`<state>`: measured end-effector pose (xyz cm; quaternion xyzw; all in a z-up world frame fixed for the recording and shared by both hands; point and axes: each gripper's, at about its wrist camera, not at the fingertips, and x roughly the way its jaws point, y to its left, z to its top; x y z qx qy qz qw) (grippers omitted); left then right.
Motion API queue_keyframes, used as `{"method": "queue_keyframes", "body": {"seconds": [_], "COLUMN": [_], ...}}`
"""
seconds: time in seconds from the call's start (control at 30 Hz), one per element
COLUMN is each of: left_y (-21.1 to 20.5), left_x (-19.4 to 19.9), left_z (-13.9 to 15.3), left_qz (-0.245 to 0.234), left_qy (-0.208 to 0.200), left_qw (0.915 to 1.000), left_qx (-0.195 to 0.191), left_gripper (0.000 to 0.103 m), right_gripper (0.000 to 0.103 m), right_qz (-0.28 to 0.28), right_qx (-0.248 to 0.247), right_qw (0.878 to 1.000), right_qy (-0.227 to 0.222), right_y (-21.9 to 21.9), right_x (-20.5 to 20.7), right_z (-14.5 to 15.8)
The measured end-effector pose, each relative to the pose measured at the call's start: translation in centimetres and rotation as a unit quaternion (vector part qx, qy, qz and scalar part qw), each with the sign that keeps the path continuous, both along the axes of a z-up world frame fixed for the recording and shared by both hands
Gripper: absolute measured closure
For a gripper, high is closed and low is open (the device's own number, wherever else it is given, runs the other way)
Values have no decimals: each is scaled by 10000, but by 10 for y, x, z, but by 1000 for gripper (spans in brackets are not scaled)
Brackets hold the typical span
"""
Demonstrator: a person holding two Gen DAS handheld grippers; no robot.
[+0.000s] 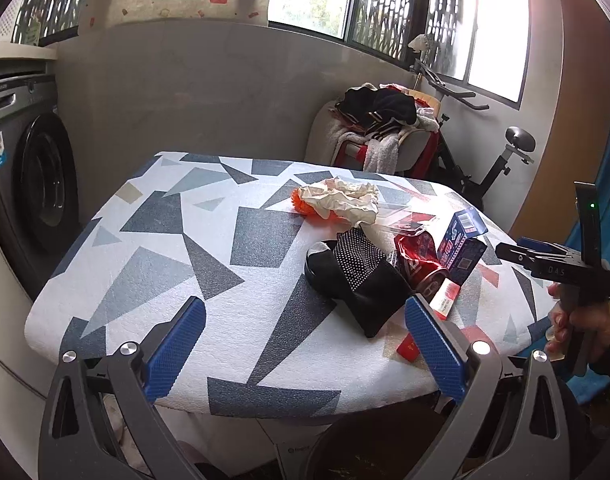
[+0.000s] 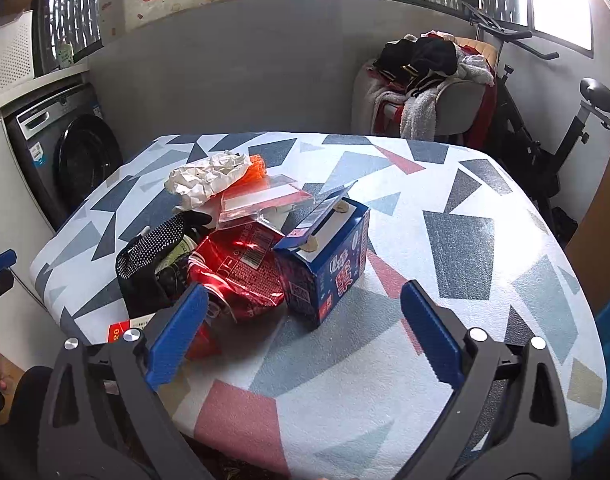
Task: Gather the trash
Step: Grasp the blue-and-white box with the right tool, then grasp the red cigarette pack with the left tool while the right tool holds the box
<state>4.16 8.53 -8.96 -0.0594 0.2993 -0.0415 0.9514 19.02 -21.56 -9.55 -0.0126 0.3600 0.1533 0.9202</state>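
Trash heaped mid-table on geometric-patterned tablecloth (image 2: 457,240): crumpled white paper (image 2: 207,178) over orange mesh (image 2: 256,171), clear plastic packet (image 2: 261,204), crushed red can (image 2: 241,272), open blue carton (image 2: 329,264), black dotted sock (image 1: 359,276). Left gripper (image 1: 305,316) jaws apart, empty, at near edge. Right gripper (image 2: 303,308) jaws apart, empty, near can and carton.
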Motion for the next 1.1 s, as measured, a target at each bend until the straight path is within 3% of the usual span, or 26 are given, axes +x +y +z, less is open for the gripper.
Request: {"method": "queue_keyframes", "body": {"seconds": [0.13,0.23,0.33,0.4,0.47,0.6,0.67,0.73,0.93,0.97,1.1], "left_y": [-3,-7,-13,-19,-26,-44,-55,-65,-116,-122,-133], "left_x": [5,8,11,13,14,19,22,29,61,67,95], "left_z": [-7,-13,-17,-17,-19,-23,-24,-25,-31,-33,-43], "left_qz": [-44,-65,-147,-247,-377,-763,-928,-1116,-1903,-2001,-2141], "left_qy": [100,159,192,196,209,310,348,397,566,613,974], "left_qw": [9999,9999,9997,9995,9991,9966,9951,9930,9792,9770,9718], "left_qx": [-5,-13,-54,-45,-40,-10,-7,-39,423,403,197], "left_gripper": [6,6,6,6,6,7,15,17,39,45,50], "right_gripper": [9,11,15,48,61,63,63,63,63,63,63], "right_qz": [-377,-801,-984,-971,-1011,-682,-447,-305,-270,-313,-419], "right_qx": [266,774,741,662,696,727,631,633,806,828,949], "right_qw": [9989,9929,9897,9875,9856,9907,9943,9959,9957,9954,9942], "right_qy": [124,416,734,1046,1164,921,733,578,376,364,294], "right_y": [7,5,10,11,5,-3,-5,-9,-25,-29,-42], "right_x": [33,59,79,88,87,67,54,38,-4,-9,-30], "right_z": [-8,-15,-26,-37,-40,-29,-23,-16,-9,-8,-3]}}
